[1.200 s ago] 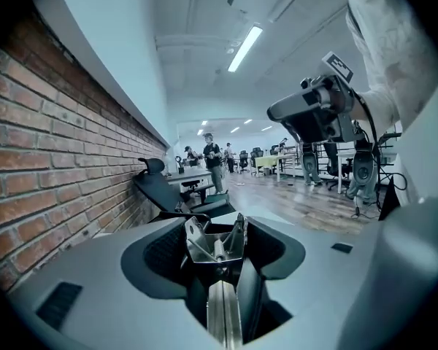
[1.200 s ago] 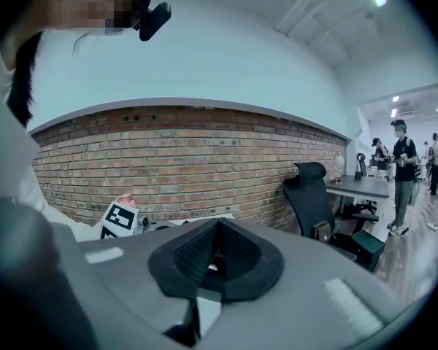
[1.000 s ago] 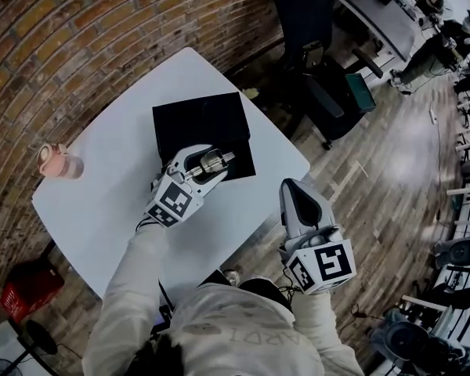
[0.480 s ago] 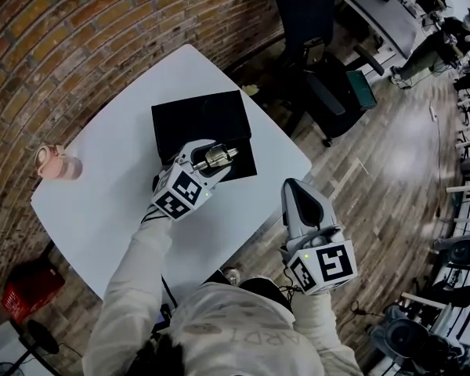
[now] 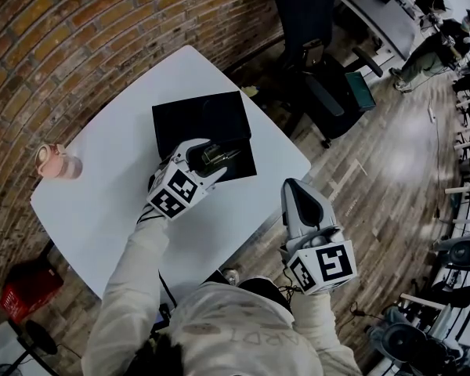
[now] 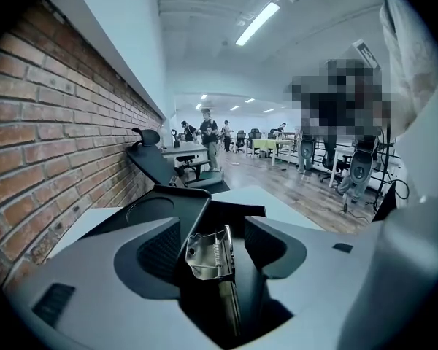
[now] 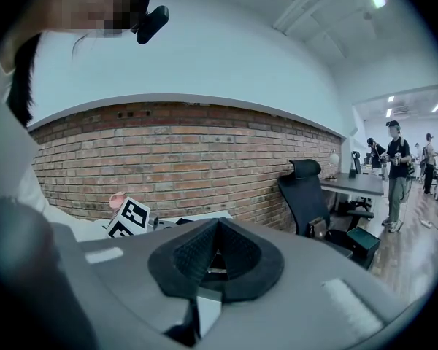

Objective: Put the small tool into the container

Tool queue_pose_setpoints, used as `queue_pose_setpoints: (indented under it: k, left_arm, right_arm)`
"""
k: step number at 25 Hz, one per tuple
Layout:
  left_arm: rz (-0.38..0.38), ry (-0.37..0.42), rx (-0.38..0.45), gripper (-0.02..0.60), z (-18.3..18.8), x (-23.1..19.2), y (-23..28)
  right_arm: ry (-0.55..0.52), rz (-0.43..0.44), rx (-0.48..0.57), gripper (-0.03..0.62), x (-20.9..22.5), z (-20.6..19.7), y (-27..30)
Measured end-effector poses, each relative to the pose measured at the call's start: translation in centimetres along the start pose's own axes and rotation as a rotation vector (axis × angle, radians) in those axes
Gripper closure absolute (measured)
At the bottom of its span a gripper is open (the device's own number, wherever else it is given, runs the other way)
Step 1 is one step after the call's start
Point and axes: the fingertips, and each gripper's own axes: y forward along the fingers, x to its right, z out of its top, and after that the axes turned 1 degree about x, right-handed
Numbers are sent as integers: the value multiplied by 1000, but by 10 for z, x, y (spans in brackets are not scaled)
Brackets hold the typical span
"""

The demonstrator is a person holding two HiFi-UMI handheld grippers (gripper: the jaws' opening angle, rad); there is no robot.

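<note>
Small tool [image 6: 210, 252], a sprung metal piece, is clamped between the jaws of the left gripper [image 5: 216, 157]. It hangs over the near edge of the black container [image 5: 207, 116], whose middle lies toward 12 o'clock.

Recommended: carry it further over the container's middle, lower it, and only then part the jaws.

Right gripper [image 5: 297, 193] has its jaws pressed together on nothing, at 4 o'clock by the edge of the white table [image 5: 102, 186].

Pink cup [image 5: 57, 161] stands at 9 o'clock, with the brick wall [image 5: 78, 37] beyond. An office chair [image 5: 325, 92] is at 2 o'clock.

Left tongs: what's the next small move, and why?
Probably lower the left tongs a little toward the black box before opening. They are shut on the small metal tool, which is over the box but apparently not yet inside.
</note>
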Motion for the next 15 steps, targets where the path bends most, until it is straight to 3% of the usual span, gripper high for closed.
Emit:
queue_pose_setpoints:
  k: [5,7,11,15]
  left_arm:
    - [34,-58,83,327,17,1,-18]
    - [69,-88,129,380,26,0,-27]
    - [176,-170,226,553,40,-4,-54]
    - [245,-234,298,575,54,1,-82]
  right_arm:
    - [12,6,13,583,-2,1,-5]
    - [17,15,24,583,-3,2,-8]
    - [16,42,44,583,-9,6,-15]
    - [7,75,63,583,-15,12,-25]
